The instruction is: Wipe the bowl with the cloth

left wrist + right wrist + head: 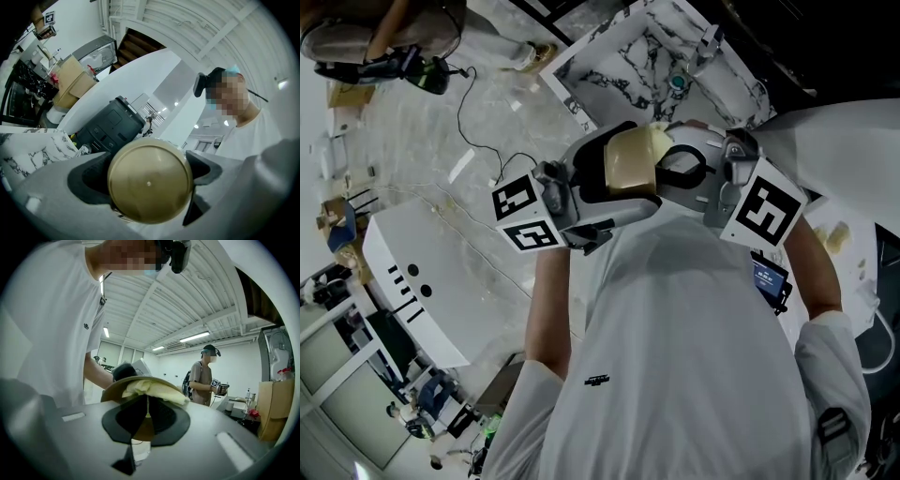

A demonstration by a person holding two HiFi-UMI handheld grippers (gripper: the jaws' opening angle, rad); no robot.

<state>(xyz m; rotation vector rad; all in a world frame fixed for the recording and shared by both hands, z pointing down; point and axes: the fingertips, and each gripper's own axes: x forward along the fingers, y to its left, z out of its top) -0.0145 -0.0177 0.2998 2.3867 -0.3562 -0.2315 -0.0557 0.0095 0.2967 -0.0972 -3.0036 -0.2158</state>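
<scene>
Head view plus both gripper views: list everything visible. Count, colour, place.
bowl: 1, brass-gold, held at chest height between the left tool's jaws
cloth: 1, pale yellow, at the bowl's mouth, pinched by the right tool
marbled table: 1, white with black veins, ahead of the person
cabinet: 1, white, on the floor at the left
machine: 1, black, beyond the bowl in the left gripper view
cardboard box: 1, brown, upper left of that view
bystander: 1, dark cap, standing in the background of the right gripper view
left tool: 1, grey, shut on the bowl
right tool: 1, grey, shut on the cloth
T-shirt: 1, white, worn by the person
</scene>
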